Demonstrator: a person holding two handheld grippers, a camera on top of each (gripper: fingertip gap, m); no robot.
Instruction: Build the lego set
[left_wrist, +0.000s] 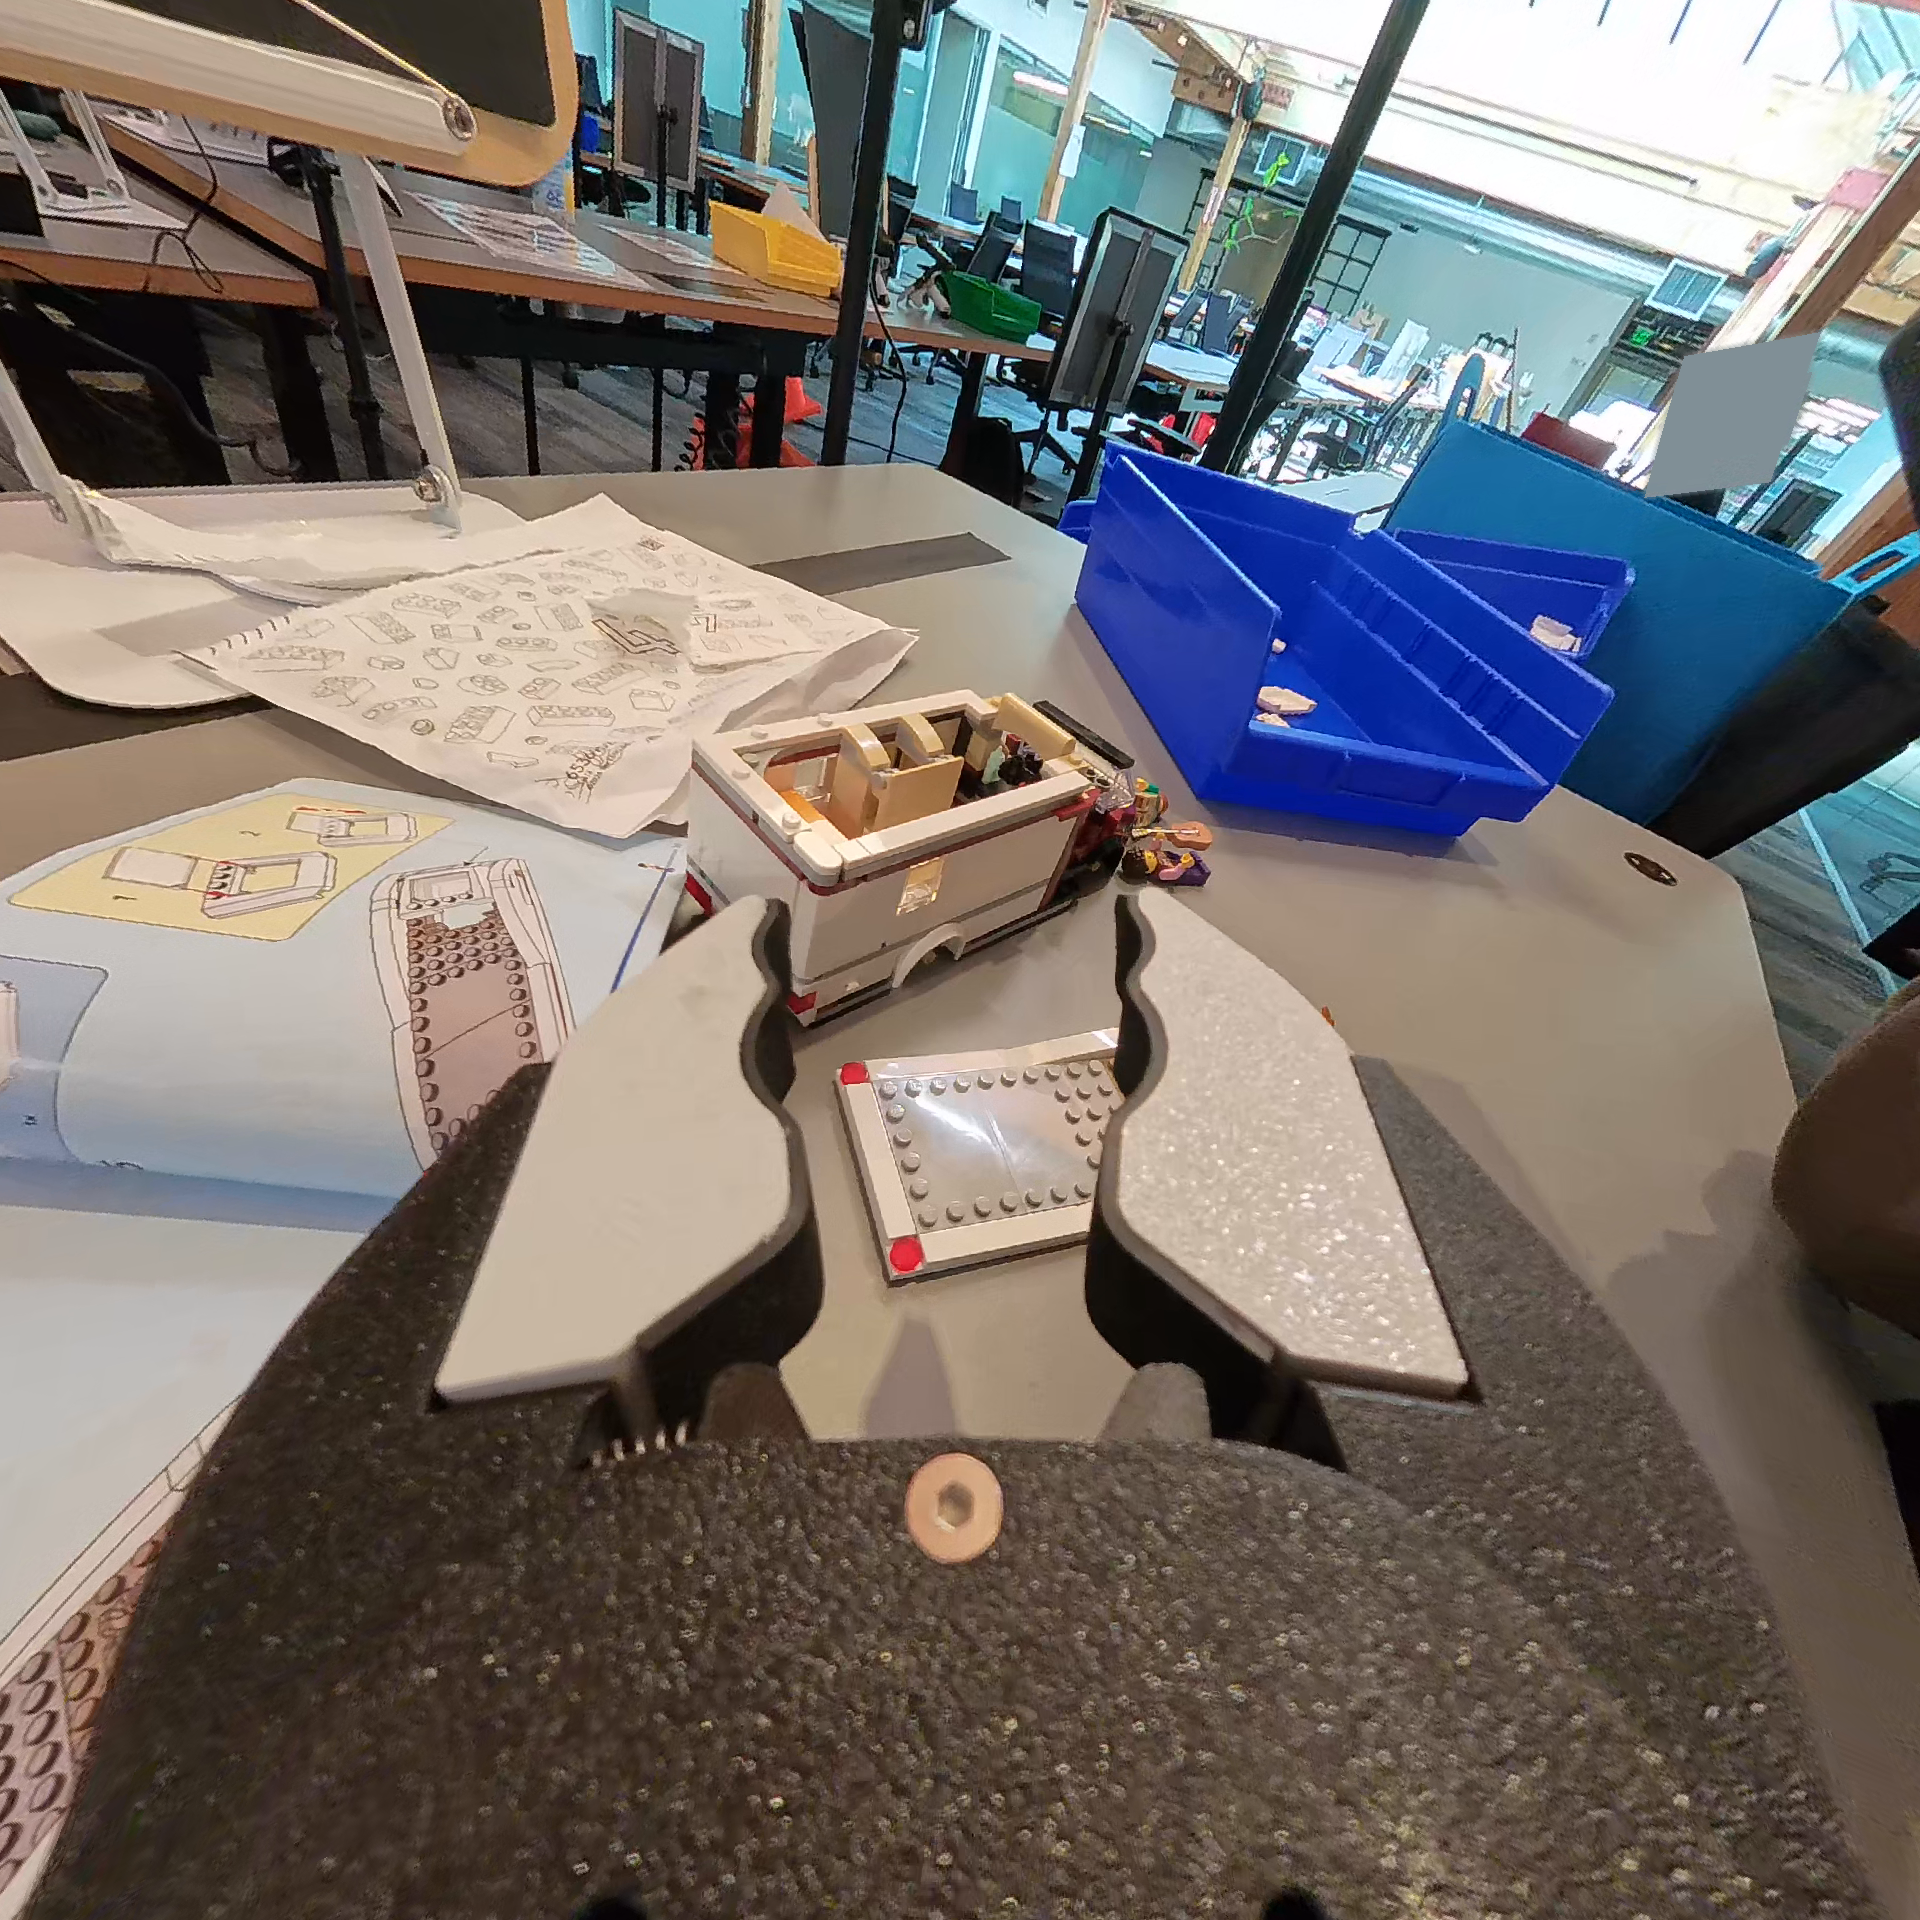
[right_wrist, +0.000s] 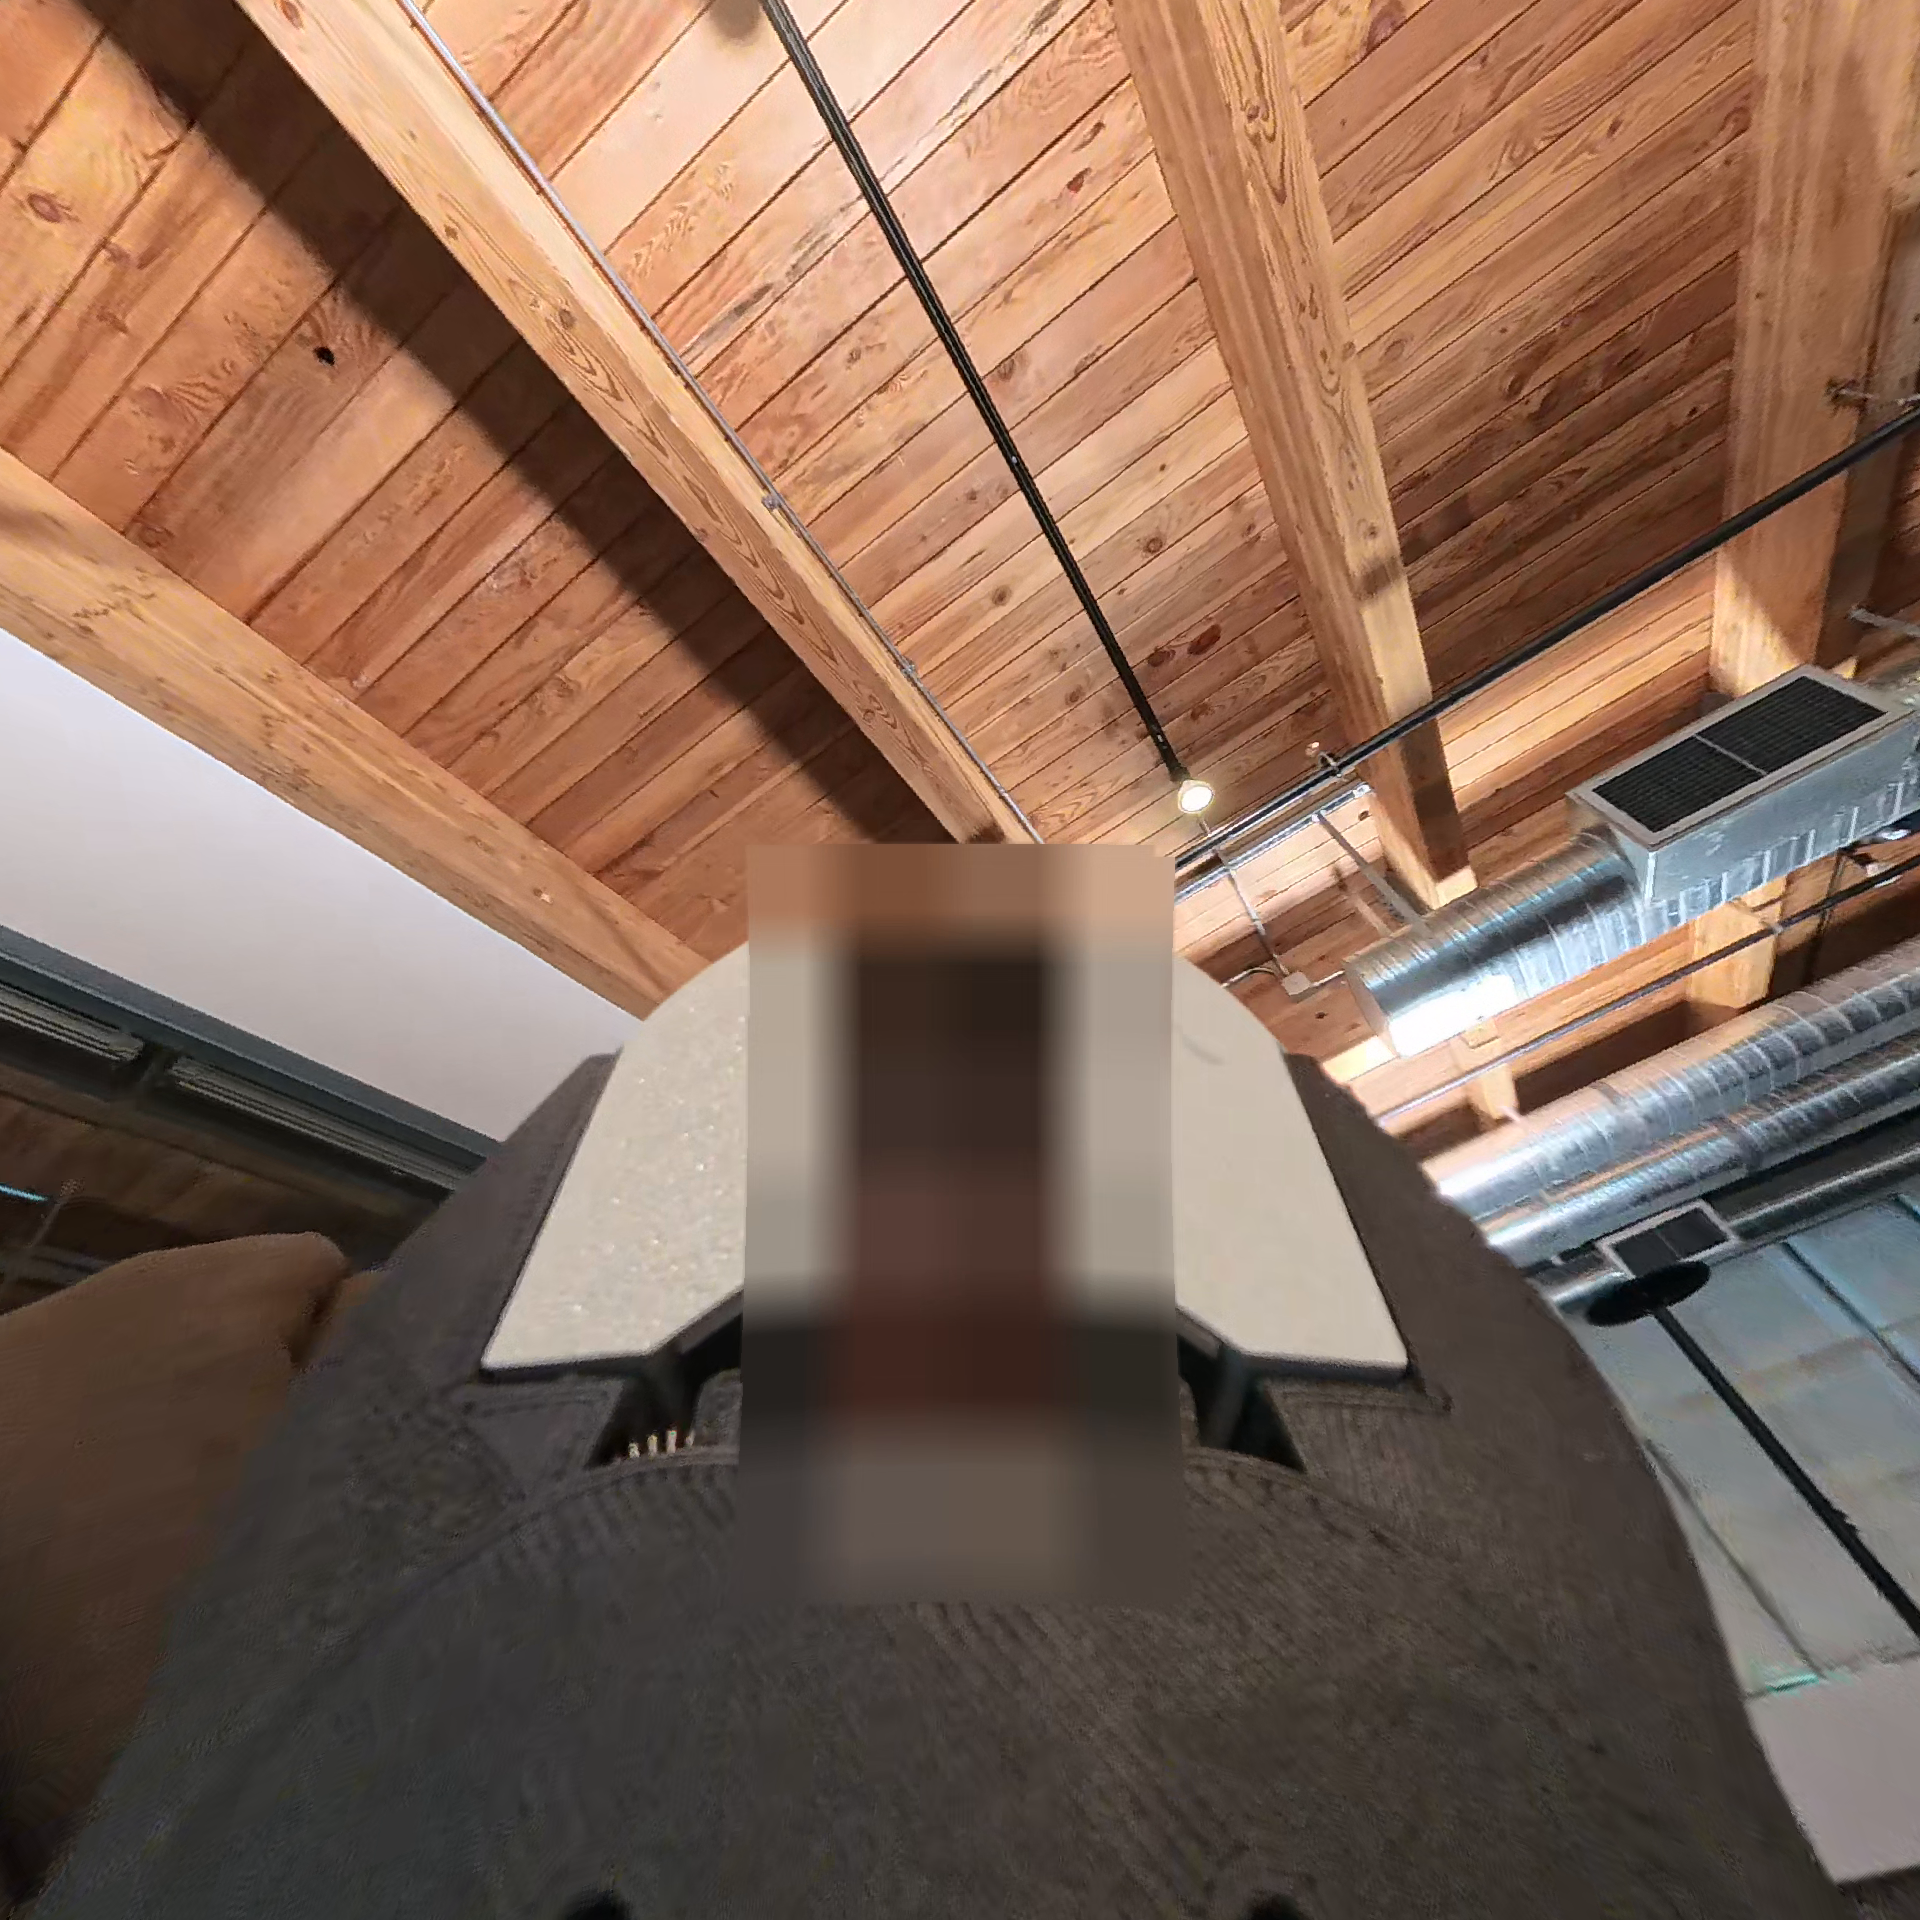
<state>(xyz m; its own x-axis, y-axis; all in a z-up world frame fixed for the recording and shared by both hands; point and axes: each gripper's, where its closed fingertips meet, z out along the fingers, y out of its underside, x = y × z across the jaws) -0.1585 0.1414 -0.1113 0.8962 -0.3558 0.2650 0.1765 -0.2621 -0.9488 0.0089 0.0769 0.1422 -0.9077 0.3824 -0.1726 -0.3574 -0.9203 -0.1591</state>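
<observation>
Leftmost, a booklet (left_wrist: 260, 987) is running off the frame edge, a printed paper bag (left_wrist: 540, 665) lying behind it. Left gripper (left_wrist: 945, 935) is hovering over the grey table (left_wrist: 1455, 1039), fingers (left_wrist: 665, 1122) spread wide, gripping nothing. A brick van (left_wrist: 883, 831), roof off, is standing just past the tips; its rear corner is hiding behind the left finger. A studded roof plate (left_wrist: 987, 1153) is lying flat between the fingers, its right edge covered. Small figures (left_wrist: 1164, 842) beside the van are hard to make out. Blue bins (left_wrist: 1340, 665) are sitting farther right. Right gripper (right_wrist: 961, 997) is pointing at a wooden ceiling (right_wrist: 623, 364); a mosaic patch is masking its tips, so its state cannot be told.
</observation>
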